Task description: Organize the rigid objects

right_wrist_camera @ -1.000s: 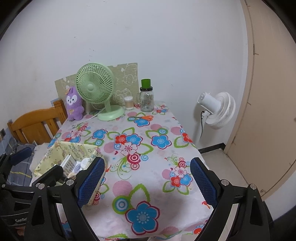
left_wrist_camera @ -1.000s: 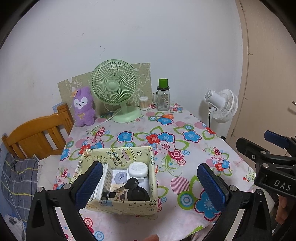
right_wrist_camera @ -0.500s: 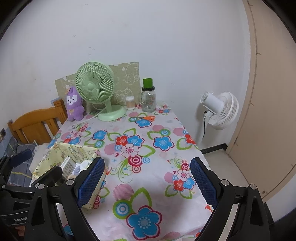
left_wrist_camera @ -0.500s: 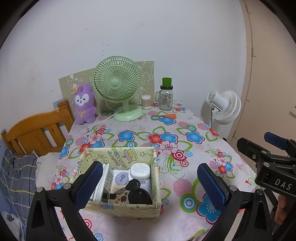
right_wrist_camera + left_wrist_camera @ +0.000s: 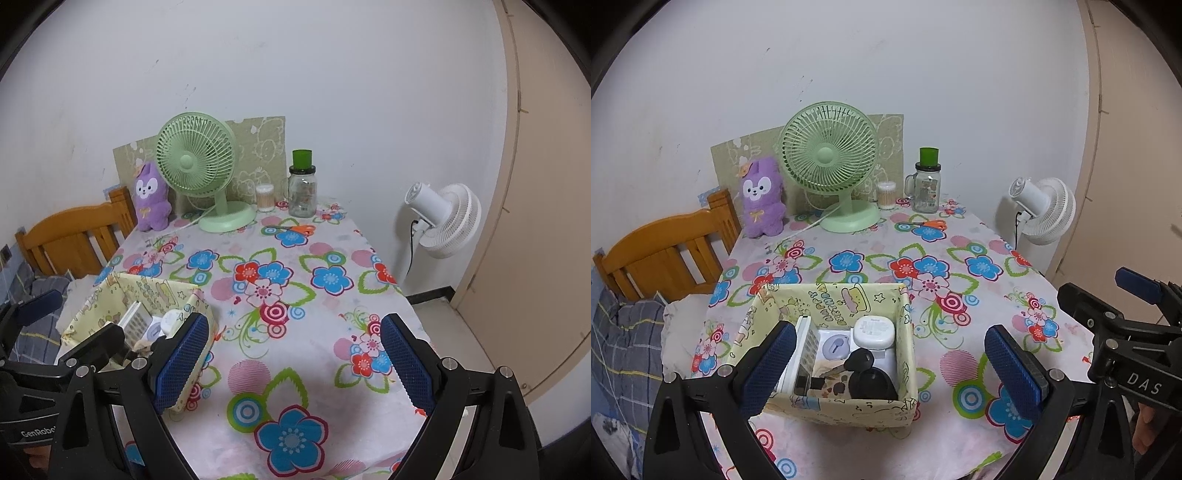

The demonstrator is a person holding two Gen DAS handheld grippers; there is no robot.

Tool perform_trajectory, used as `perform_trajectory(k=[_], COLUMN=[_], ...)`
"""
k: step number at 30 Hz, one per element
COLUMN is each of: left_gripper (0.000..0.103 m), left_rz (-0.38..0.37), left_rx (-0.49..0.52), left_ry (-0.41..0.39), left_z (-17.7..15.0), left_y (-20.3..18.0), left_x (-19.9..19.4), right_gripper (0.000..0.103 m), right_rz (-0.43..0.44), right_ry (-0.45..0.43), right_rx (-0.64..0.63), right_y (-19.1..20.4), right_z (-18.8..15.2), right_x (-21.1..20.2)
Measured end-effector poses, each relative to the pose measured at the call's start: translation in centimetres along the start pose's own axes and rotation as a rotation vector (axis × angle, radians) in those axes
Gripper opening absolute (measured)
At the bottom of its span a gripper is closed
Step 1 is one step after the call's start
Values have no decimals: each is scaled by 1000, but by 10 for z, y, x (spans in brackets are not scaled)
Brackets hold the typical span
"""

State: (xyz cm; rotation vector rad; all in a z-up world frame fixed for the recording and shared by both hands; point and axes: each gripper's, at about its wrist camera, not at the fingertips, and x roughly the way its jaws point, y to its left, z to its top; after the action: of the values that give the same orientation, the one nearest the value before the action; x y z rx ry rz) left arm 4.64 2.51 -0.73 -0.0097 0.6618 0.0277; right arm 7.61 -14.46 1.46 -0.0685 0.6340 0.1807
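Both grippers hang above the near edge of the table with nothing between their pads; my left gripper point(image 5: 892, 365) is spread wide over the fabric storage box point(image 5: 834, 404), and my right gripper point(image 5: 291, 363) is spread just as wide over bare floral tablecloth point(image 5: 266, 258) toward the near right corner. Over the last second both views have drawn back and up a little, so the box now sits slightly farther from my left pads, and the far edge has come more fully into sight.

The box stands near the near left corner; inside it lie a white rounded case point(image 5: 874, 332), a black key point(image 5: 858, 362), a calculator on its side point(image 5: 809, 350) and a pale card with a hook shape point(image 5: 833, 347). I judge that this part of the sorting is done, since I am pulling away empty.

Along the far edge stand the green desk fan point(image 5: 831, 155), the purple plush point(image 5: 761, 195), a cotton-swab pot point(image 5: 886, 194) and a glass jar mug point(image 5: 925, 190); orange-handled scissors point(image 5: 929, 224) lie just in front of the mug, loose on the cloth; they look like the likeliest rigid thing left to fetch.
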Motion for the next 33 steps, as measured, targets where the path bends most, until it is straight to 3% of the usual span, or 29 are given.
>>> perform_trajectory(k=[33], left_gripper=[103], left_rz=[-33], left_rx=[-14], left_ry=[20], left_z=[-4], left_y=[1], left_x=[8], right_gripper=[96], right_rz=[-11], right_ry=[25], right_rx=[15], right_y=[-1], right_z=[-5], right_x=[10])
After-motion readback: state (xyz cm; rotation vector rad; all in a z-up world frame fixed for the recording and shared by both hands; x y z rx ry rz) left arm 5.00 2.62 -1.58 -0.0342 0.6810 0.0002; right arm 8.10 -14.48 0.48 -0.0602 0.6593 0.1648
